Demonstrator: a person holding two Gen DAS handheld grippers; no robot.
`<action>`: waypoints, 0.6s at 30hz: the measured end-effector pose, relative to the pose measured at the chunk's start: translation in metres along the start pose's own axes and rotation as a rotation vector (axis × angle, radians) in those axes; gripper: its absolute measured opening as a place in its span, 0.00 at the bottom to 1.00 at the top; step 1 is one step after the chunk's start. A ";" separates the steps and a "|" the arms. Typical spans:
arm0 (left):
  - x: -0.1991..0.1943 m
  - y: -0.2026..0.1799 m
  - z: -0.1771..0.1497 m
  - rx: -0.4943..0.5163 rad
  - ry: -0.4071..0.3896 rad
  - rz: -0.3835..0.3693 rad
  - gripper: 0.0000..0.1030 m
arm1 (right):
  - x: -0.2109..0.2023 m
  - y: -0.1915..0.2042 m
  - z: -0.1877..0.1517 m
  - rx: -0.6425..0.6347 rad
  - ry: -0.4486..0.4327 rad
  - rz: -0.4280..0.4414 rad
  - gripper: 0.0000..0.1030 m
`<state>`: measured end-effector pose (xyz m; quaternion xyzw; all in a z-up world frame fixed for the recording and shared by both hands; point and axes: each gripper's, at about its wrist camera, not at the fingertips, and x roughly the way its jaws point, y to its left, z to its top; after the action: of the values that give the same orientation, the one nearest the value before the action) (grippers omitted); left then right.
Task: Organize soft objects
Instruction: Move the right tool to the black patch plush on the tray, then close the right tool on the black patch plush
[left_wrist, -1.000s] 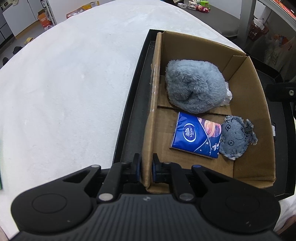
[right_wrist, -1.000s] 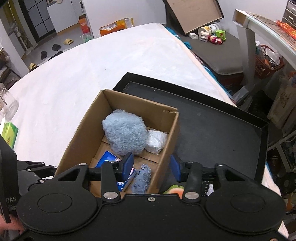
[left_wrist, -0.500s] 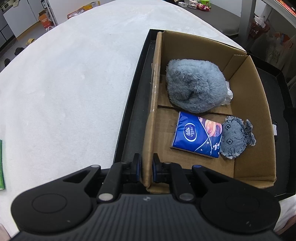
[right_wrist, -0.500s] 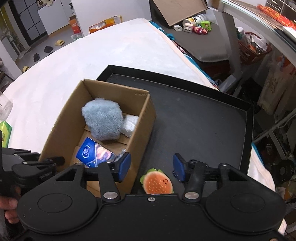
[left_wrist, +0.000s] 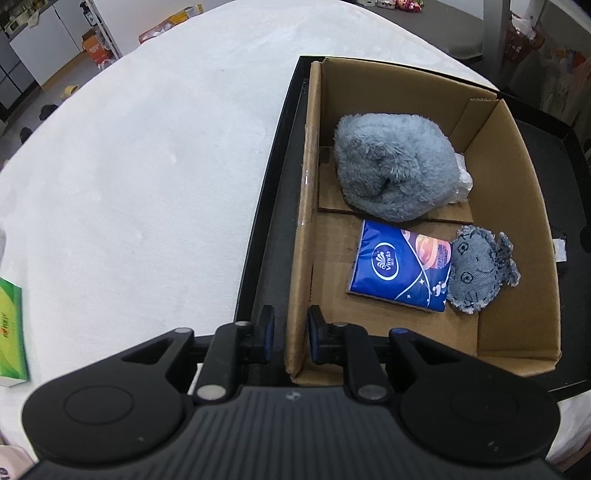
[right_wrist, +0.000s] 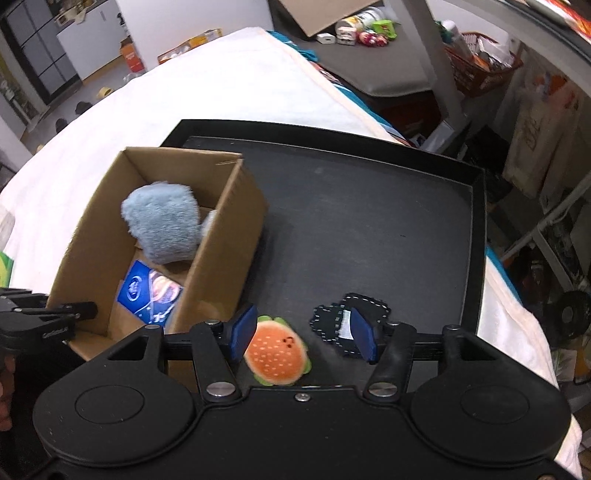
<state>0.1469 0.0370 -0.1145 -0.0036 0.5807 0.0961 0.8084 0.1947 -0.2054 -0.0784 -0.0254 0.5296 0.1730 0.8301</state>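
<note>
A cardboard box (left_wrist: 524, 206) stands in a black tray (right_wrist: 369, 206). It holds a fluffy grey-blue plush (left_wrist: 391, 166), a blue tissue pack (left_wrist: 399, 269), a small denim toy (left_wrist: 480, 269) and a clear plastic wad (left_wrist: 463, 177). My left gripper (left_wrist: 290, 334) is shut on the box's left wall near its front corner. My right gripper (right_wrist: 303, 334) is open above the tray. An orange burger plush (right_wrist: 277, 350) lies between its fingers, by the left one. A black stitched patch toy (right_wrist: 332, 317) lies by the right finger.
The tray rests on a white cloth-covered table (left_wrist: 147, 166). A green carton (left_wrist: 11, 325) lies at the table's left edge. Shelving, bags and clutter (right_wrist: 517, 92) stand beyond the table's right side. The box also shows in the right wrist view (right_wrist: 229, 236).
My right gripper has moved right, off the box, over the tray floor and opened wider; the burger plush and black patch toy came into view. The left gripper keeps its hold on the box wall.
</note>
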 end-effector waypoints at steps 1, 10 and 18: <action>0.000 -0.001 0.000 0.003 0.002 0.008 0.24 | 0.001 -0.003 -0.001 0.008 0.001 0.001 0.54; -0.001 -0.010 0.003 0.027 0.002 0.064 0.57 | 0.026 -0.023 -0.017 0.032 0.033 0.013 0.54; 0.001 -0.025 0.010 0.047 0.013 0.106 0.67 | 0.040 -0.037 -0.022 0.055 0.037 0.029 0.54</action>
<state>0.1604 0.0140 -0.1150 0.0455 0.5876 0.1250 0.7982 0.2024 -0.2348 -0.1283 0.0020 0.5499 0.1699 0.8178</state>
